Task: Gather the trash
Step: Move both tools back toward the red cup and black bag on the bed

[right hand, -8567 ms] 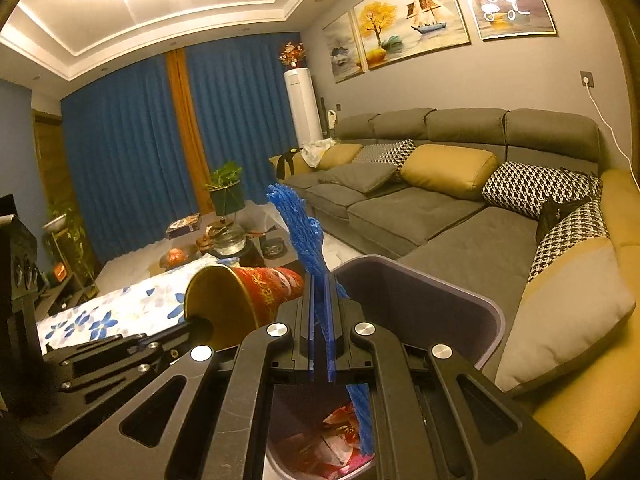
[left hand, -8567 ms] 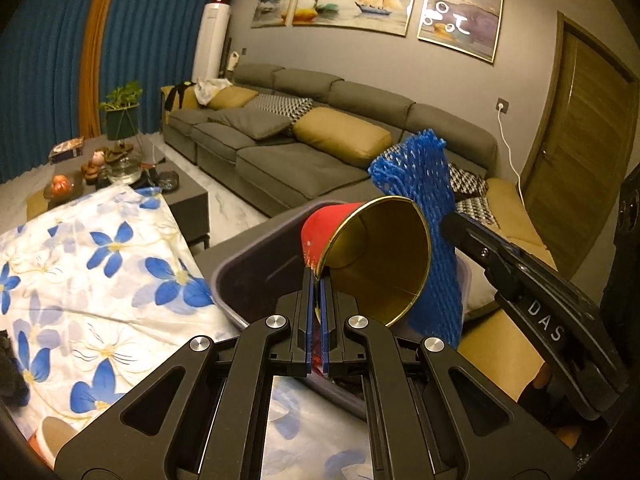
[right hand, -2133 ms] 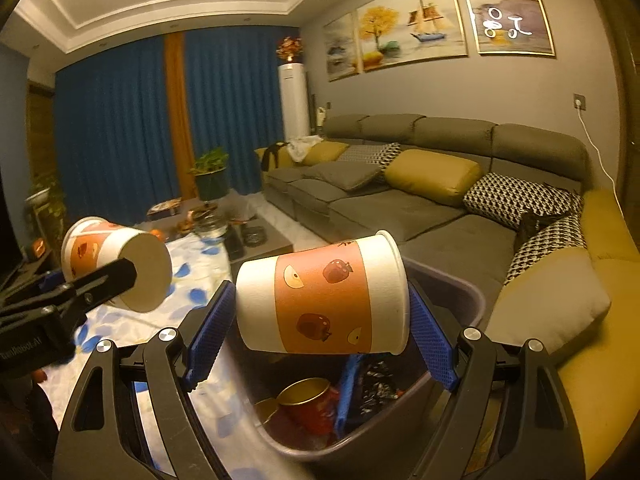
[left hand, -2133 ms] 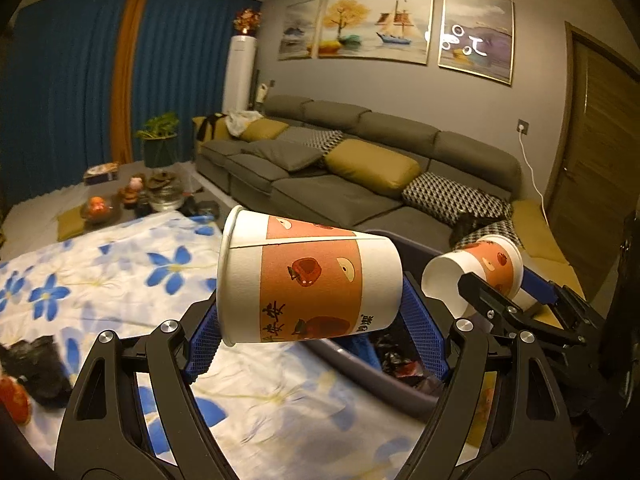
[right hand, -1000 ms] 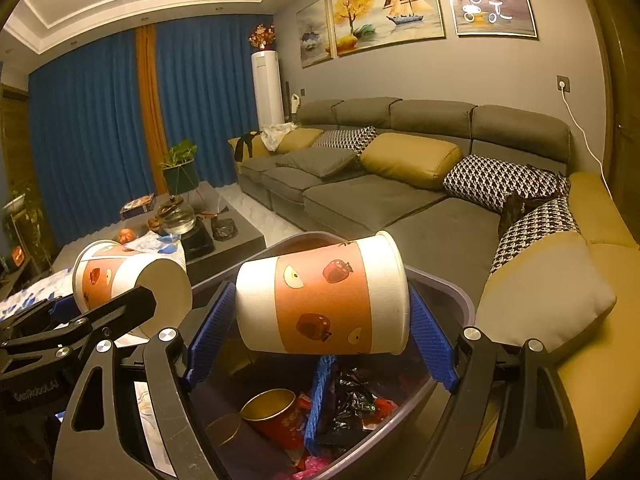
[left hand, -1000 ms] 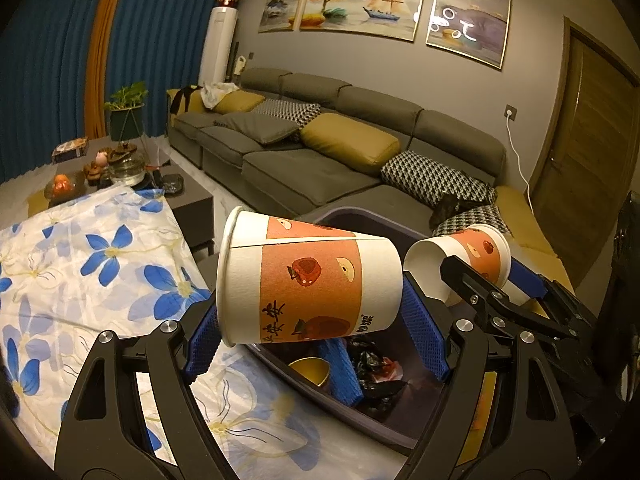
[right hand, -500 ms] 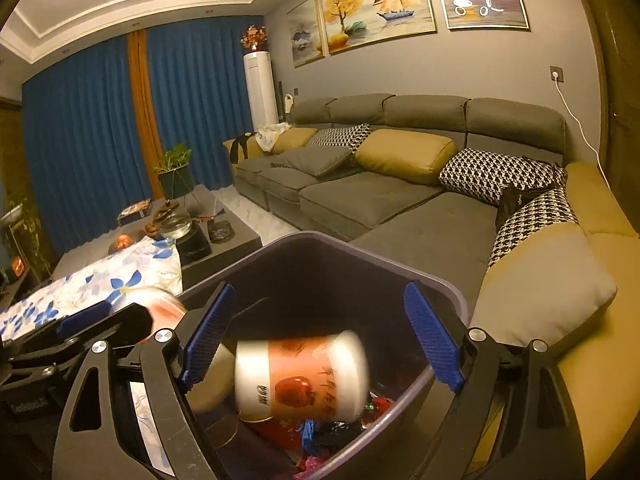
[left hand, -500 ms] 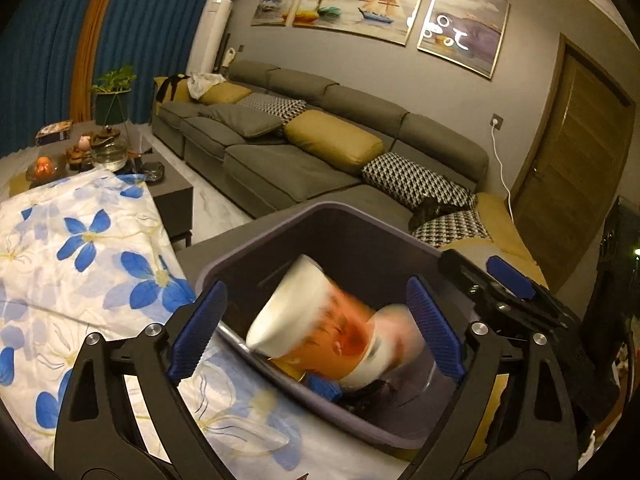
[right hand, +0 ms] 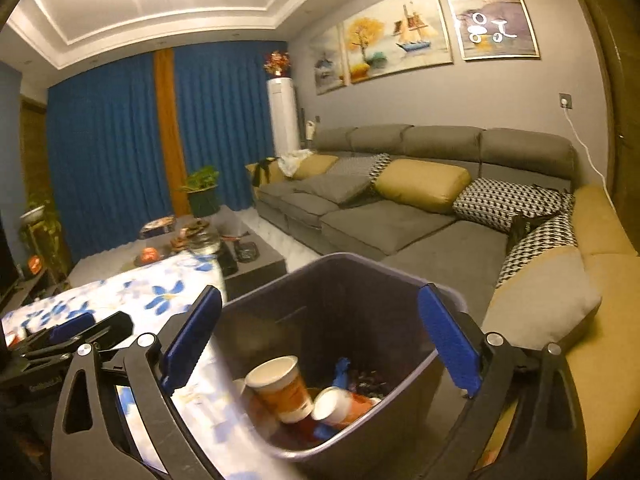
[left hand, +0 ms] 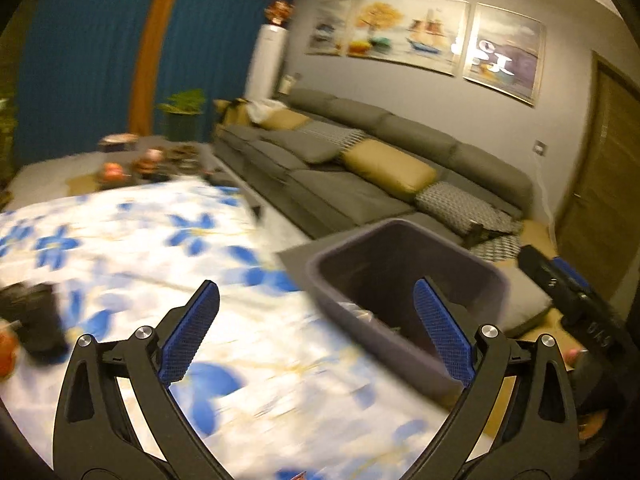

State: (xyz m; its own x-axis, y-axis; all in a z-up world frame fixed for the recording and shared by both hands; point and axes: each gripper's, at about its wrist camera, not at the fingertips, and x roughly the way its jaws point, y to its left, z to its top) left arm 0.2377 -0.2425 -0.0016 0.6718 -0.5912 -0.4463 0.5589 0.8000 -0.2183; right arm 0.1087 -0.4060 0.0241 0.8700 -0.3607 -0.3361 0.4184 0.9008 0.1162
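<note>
A long grey sofa (right hand: pixel 400 216) with yellow pillows (right hand: pixel 424 184) sits by the wall. Three pictures (right hand: pixel 404 36) hang above it. Blue curtains (right hand: pixel 112 148) and a green plant (right hand: pixel 202 184) stand far back.

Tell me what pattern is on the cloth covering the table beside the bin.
White tablecloth with blue flowers, best seen in the left wrist view.

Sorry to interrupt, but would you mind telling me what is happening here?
A person is collecting trash with handheld tongs. Two paper cups lie in the grey bin among other rubbish. The left tongs and right tongs are opening wide with nothing between them. A dark object remains on the floral tablecloth.
</note>
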